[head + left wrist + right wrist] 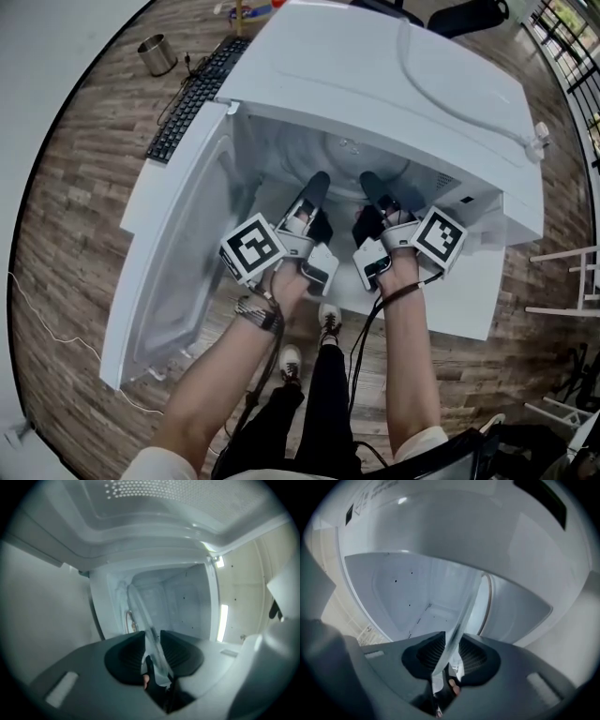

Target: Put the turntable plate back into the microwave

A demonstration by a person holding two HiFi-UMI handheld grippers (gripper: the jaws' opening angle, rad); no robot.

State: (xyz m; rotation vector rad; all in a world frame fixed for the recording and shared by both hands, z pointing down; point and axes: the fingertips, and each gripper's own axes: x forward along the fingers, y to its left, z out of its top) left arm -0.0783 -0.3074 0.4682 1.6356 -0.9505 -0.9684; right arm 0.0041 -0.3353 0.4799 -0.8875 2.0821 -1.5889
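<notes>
Left gripper (152, 638) and right gripper (453, 641) — fingers (127, 656) clamped on the turntable plate (138, 607) — reach inside the microwave (394, 84).

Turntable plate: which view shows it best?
Right gripper view: the turntable plate shows edge-on, its long curved rim clearest. Left gripper view gives a shorter edge-on slice; head view barely shows it.

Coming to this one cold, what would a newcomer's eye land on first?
The white microwave fills the middle of the head view, its door swung open to the left. The left claw and the right claw both reach into its cavity, each closed on the rim of the clear glass turntable plate, seen edge-on in both gripper views.
</notes>
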